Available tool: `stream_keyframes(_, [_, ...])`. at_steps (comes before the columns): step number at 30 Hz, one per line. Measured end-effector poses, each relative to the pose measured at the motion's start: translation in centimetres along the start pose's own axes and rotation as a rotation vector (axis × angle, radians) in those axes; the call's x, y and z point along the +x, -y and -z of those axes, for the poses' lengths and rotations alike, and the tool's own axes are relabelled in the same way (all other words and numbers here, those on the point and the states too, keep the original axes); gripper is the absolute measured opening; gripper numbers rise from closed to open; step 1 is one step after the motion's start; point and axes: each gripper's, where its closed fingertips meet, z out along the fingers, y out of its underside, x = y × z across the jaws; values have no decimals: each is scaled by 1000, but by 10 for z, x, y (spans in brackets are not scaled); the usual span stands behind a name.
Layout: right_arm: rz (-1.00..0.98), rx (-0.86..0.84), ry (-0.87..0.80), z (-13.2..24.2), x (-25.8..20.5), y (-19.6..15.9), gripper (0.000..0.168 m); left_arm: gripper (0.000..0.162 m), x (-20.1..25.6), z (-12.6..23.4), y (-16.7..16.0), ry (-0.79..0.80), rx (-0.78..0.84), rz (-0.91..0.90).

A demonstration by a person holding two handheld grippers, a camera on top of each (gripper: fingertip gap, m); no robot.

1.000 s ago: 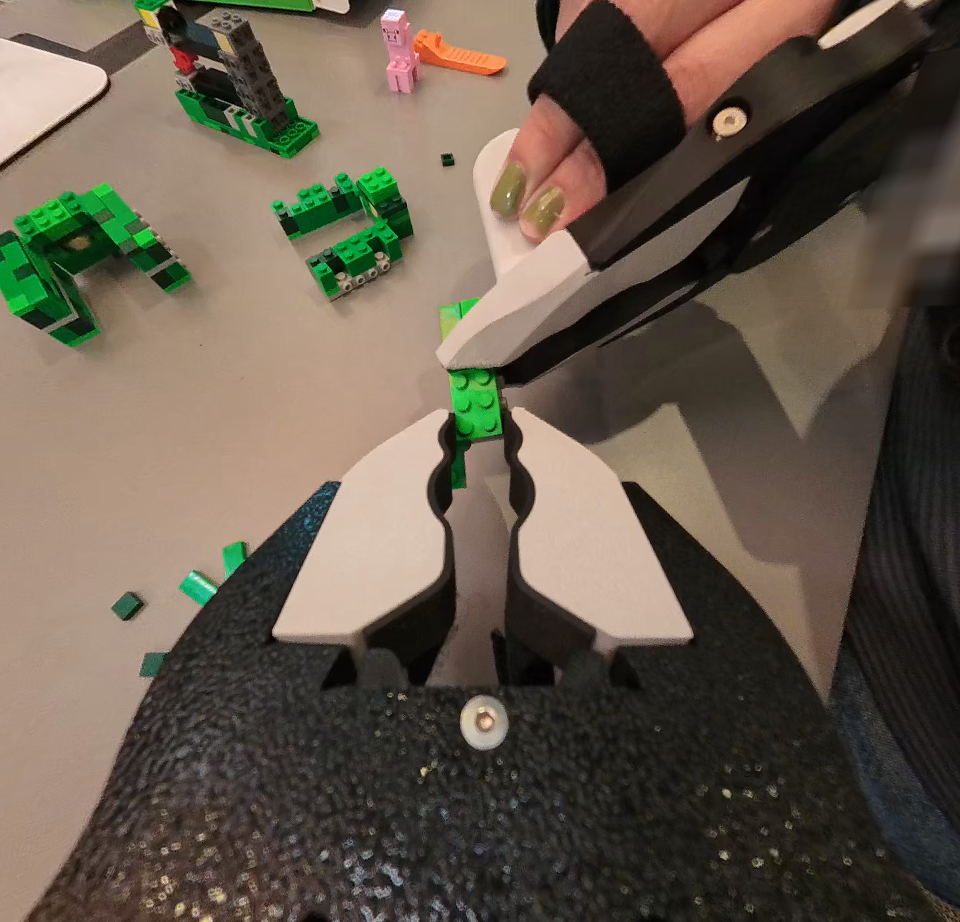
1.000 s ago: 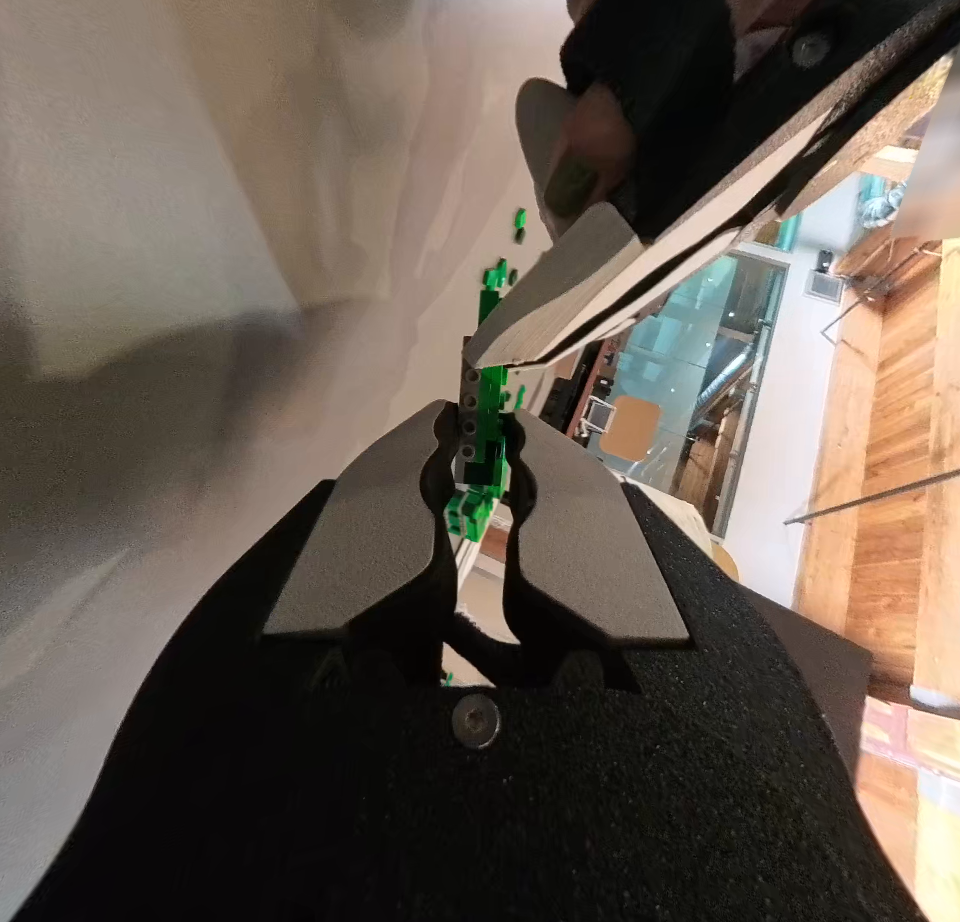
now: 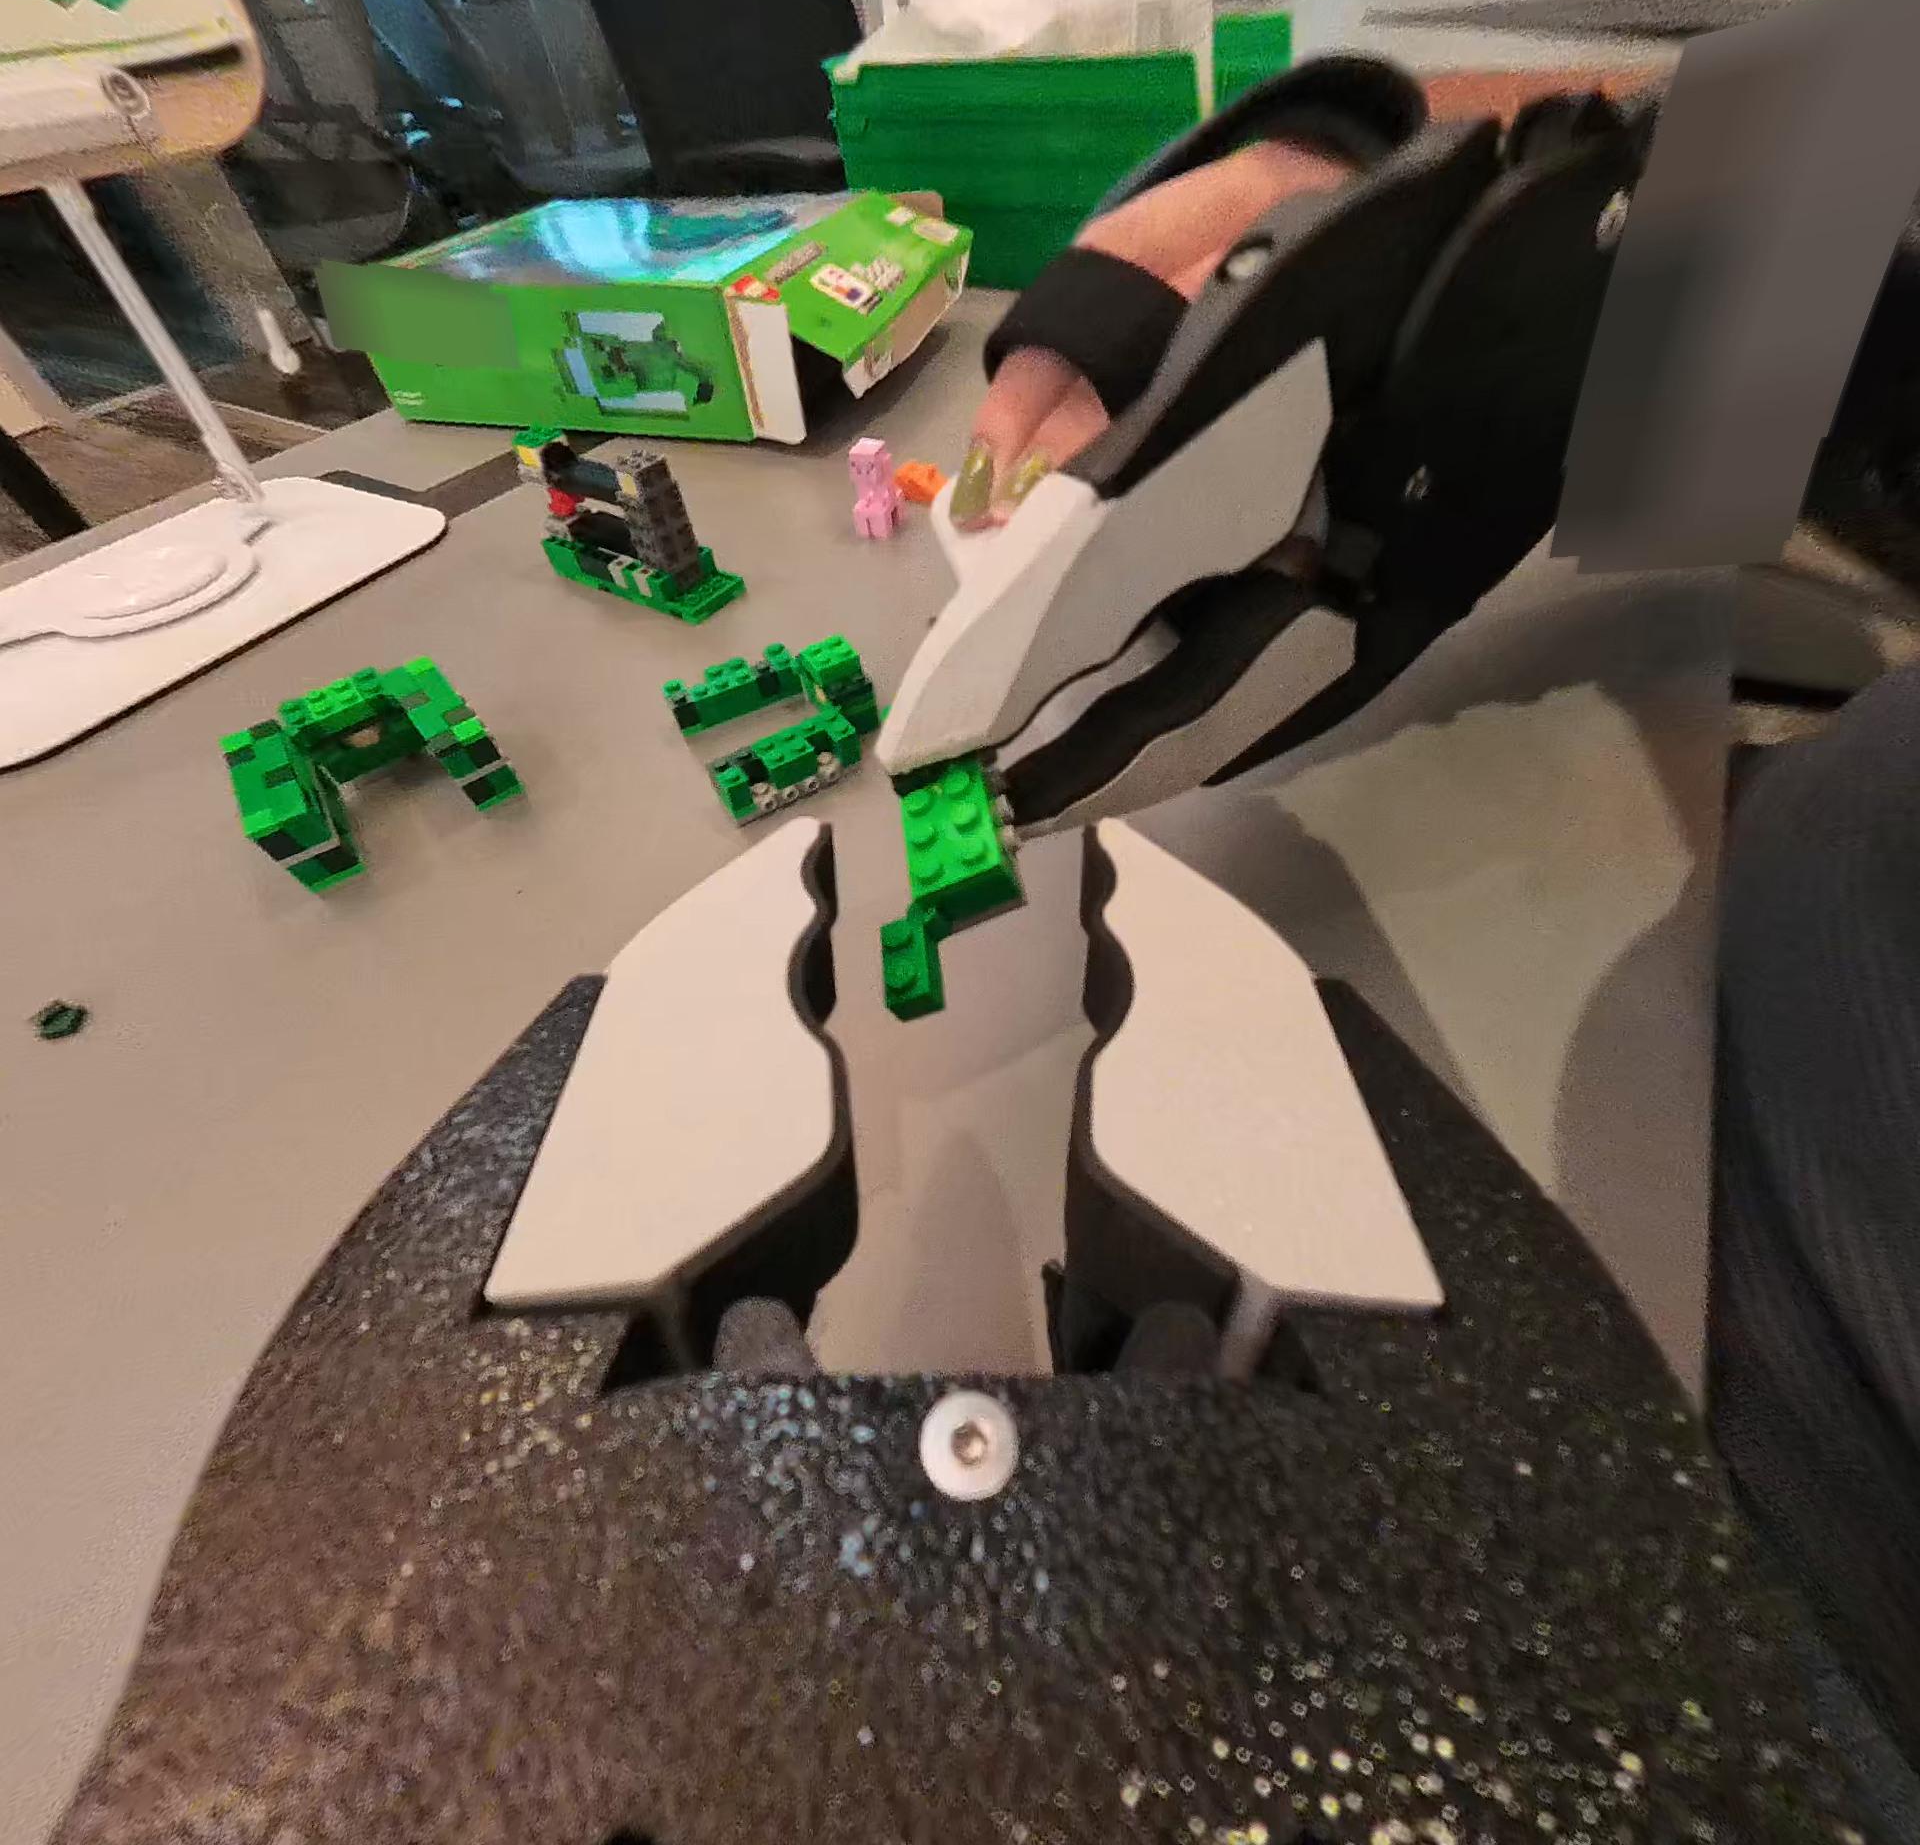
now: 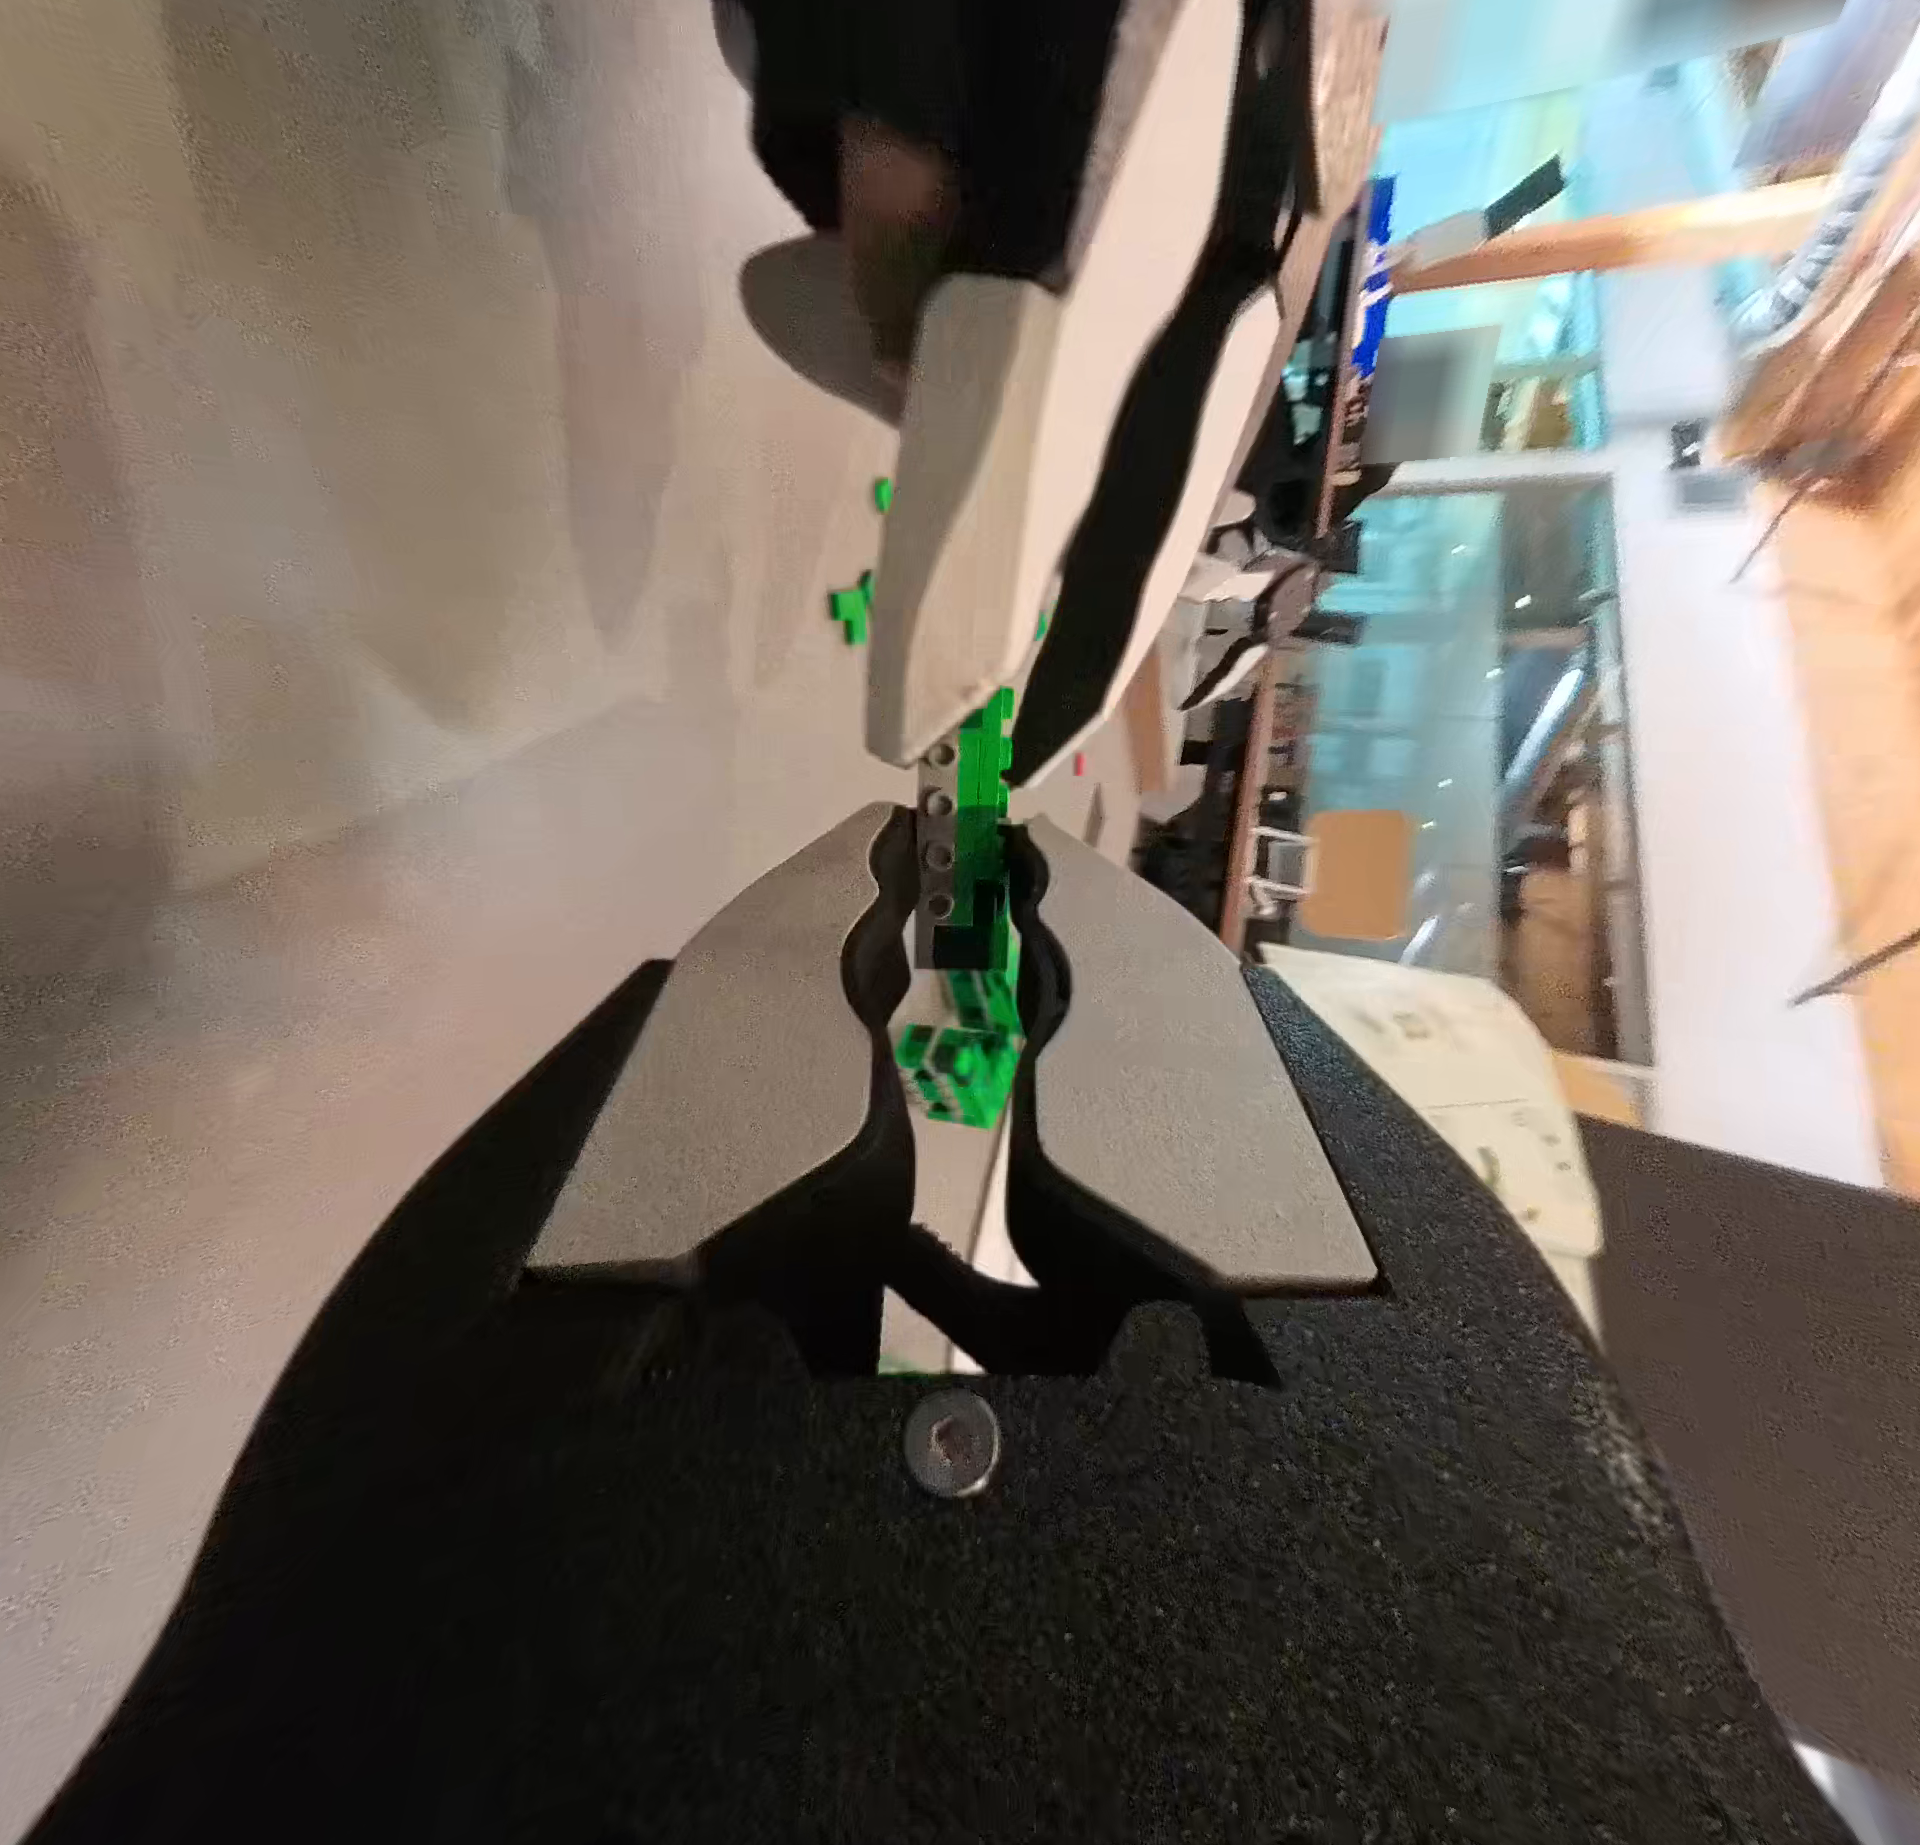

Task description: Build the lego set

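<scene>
A small green lego assembly (image 3: 956, 860) with a grey studded strip hangs above the grey table (image 3: 312, 1120). My right gripper (image 3: 961, 782) comes in from the upper right and is shut on its top. In the right wrist view the right gripper (image 4: 954, 829) pinches the green and grey assembly (image 4: 971, 860) between its fingers. My left gripper (image 3: 956, 839) is open, its two white fingers (image 3: 707, 1047) standing on either side of the assembly without touching it. The left gripper (image 4: 971, 756) also shows at the top of the right wrist view.
On the table behind stand a green arch build (image 3: 353, 756), a green open-frame build (image 3: 779, 735), a grey and black tower on a green base (image 3: 623, 528), a pink pig figure (image 3: 873, 486), an orange separator (image 3: 920, 481), the green box (image 3: 644, 330) and a white lamp base (image 3: 208, 569).
My left gripper has opened and let go of the green assembly, and has tilted up and drawn back a little. My right gripper still holds the assembly.
</scene>
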Motion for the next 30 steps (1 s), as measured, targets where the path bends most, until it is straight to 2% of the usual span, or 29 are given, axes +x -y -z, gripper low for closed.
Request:
stream_keyframes(1, [32, 2, -19, 0, 2, 2, 16, 42, 1, 1, 2, -10, 12, 20])
stream_keyframes(8, [183, -32, -112, -1, 12, 2, 16, 33, -8, 0, -4, 49, -31, 68])
stream_keyframes(9, [191, -35, -117, -1, 13, 1, 16, 28, -7, 0, -4, 44, -30, 66])
stream_keyframes(17, [182, -48, -94, -10, 9, -2, 16, 27, -15, -2, -10, 109, -54, 22])
stream_keyframes(20, [0, -13, -109, -15, 12, -4, 19, 26, -22, 0, -12, 126, -33, 55])
stream_keyframes(24, [-303, 18, -150, -11, 22, -18, 44, 26, -42, 9, -21, 241, -69, -2])
stream_keyframes(30, [-1031, 318, -398, 10, 40, -34, 40, 27, -54, 17, -24, 333, -77, -110])
